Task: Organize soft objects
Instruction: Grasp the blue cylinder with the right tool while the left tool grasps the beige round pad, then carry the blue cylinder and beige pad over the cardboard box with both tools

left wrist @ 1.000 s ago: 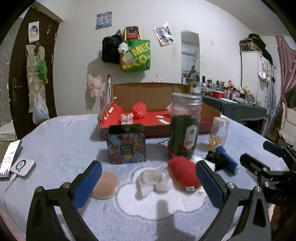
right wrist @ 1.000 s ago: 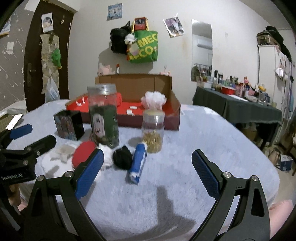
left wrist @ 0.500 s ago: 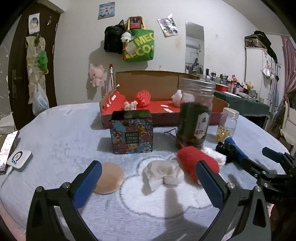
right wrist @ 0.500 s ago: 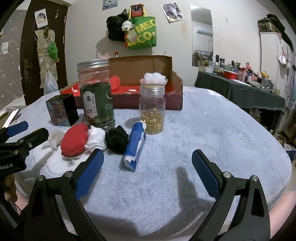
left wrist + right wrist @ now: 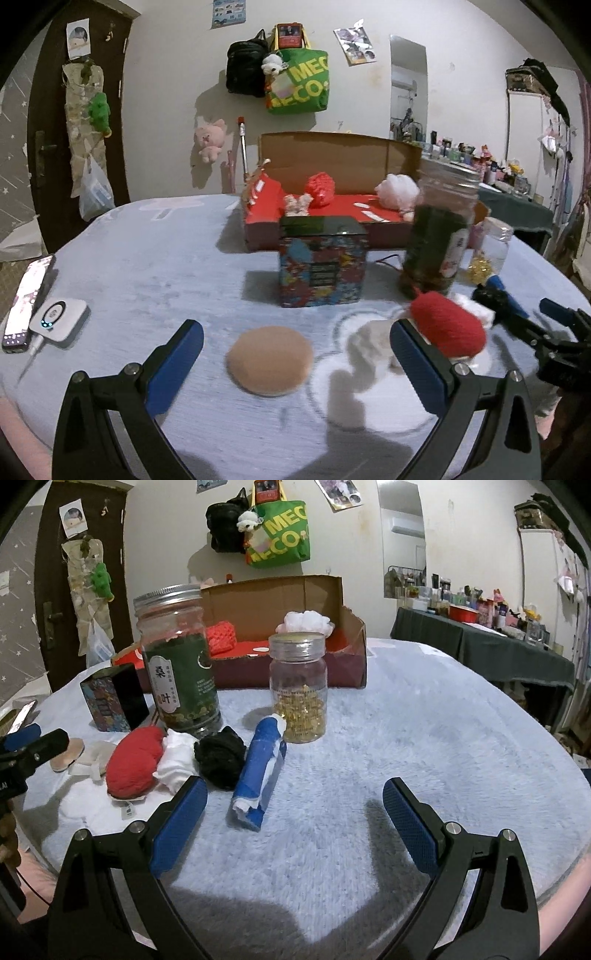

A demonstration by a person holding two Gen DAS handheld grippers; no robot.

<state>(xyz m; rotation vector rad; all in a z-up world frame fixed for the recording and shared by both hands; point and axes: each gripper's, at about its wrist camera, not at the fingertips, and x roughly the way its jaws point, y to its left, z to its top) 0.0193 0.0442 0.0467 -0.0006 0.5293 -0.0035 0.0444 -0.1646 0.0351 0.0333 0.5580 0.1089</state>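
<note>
A tan round sponge puff [image 5: 269, 364] lies on the pale fluffy table cover, right between the wide fingers of my left gripper [image 5: 295, 362], which is open and empty. A red plush pad [image 5: 448, 324] [image 5: 135, 763], a crumpled white cloth [image 5: 364, 341] [image 5: 177, 758] and a black fuzzy ball [image 5: 220, 756] lie in a row beside a blue tube [image 5: 263, 771]. My right gripper [image 5: 293, 821] is open and empty, just right of the tube. A red-lined cardboard box [image 5: 334, 212] [image 5: 347, 657] at the back holds a red knit ball [image 5: 320, 187] and a pale puff [image 5: 399, 189].
A patterned tin [image 5: 321, 264], a tall green-labelled jar [image 5: 179, 664] and a small jar of gold beads [image 5: 298, 692] stand before the box. A phone [image 5: 27, 295] and a white charger [image 5: 59, 322] lie at the left edge. The table's right half [image 5: 443, 738] holds nothing.
My left gripper has swung left and lower, so the tan puff now sits between its fingers. The right gripper has moved closer to the table and the blue tube.
</note>
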